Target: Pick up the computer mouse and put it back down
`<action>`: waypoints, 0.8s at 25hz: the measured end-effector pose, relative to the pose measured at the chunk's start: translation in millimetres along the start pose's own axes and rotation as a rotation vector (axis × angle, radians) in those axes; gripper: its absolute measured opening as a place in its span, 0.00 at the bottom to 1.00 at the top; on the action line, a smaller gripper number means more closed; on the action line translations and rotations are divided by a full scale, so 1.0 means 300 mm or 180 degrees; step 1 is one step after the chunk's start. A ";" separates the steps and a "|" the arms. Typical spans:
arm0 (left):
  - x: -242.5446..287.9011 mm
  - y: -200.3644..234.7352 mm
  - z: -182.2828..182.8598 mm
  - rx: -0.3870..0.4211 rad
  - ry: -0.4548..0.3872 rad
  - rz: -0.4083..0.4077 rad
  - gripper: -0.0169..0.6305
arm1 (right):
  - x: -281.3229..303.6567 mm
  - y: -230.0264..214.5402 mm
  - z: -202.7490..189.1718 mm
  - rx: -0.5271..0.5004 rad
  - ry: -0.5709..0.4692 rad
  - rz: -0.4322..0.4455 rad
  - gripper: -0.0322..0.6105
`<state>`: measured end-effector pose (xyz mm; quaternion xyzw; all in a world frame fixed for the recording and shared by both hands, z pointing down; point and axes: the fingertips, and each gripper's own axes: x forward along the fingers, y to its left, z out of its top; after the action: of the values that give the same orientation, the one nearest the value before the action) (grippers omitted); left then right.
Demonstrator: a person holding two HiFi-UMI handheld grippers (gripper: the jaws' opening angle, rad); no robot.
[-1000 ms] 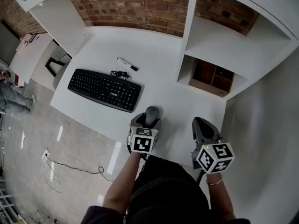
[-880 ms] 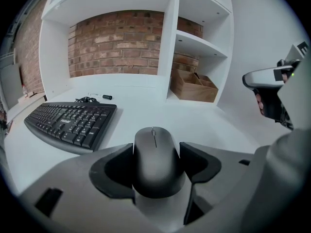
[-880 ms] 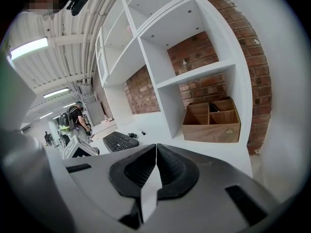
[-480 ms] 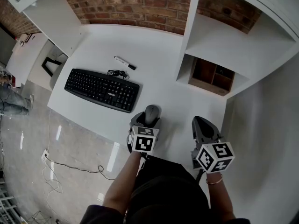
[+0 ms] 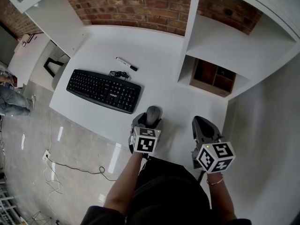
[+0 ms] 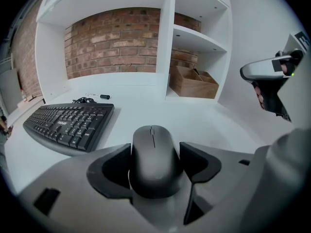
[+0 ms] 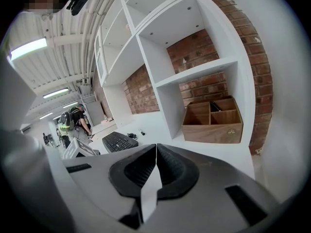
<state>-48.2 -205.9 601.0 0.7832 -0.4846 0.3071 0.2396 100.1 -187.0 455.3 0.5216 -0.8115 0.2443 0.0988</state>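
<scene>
We see the left tongs (image 5: 150,120) clamped on the computer mouse (image 5: 153,112), one pad pressed against each flank, as the left gripper view shows; the mouse sits at the near edge of the white surface (image 5: 159,64), just right of the black keyboard (image 5: 104,90); we cannot tell whether it rests on the surface or hangs just above it. The right tongs (image 5: 200,125) are pressed together with nothing between them, and they hover near the surface's right end, apart from the mouse. Behind the keyboard lie a coiled black cable (image 5: 120,74) and a marker pen (image 5: 127,64), close beside each other; a wooden box (image 5: 213,78) with compartments stands on the low shelf at the right; a brick wall (image 5: 136,6) backs the surface.
</scene>
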 end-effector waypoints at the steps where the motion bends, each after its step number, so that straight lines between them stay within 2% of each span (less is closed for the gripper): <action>1: -0.002 0.002 0.002 -0.0019 -0.0015 0.0001 0.48 | -0.002 -0.001 0.003 -0.0003 -0.0007 0.0001 0.06; 5: -0.040 0.013 0.036 -0.0128 -0.0077 0.0044 0.48 | -0.012 -0.007 0.012 -0.0013 -0.0034 -0.0004 0.06; 11: -0.131 0.017 0.130 -0.0157 -0.0310 0.0060 0.48 | -0.031 0.009 0.024 -0.0026 -0.0095 0.0027 0.06; 15: -0.178 0.012 0.175 -0.0098 -0.0375 0.0061 0.48 | -0.052 0.024 0.041 -0.0016 -0.0170 0.0059 0.06; 20: -0.249 0.007 0.232 -0.0059 -0.0525 0.0100 0.42 | -0.089 0.040 0.071 -0.0052 -0.0291 0.0081 0.06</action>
<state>-58.2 -207.9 499.5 0.7959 -0.5177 0.2408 0.2012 103.1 -172.3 422.4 0.5211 -0.8236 0.2148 0.0628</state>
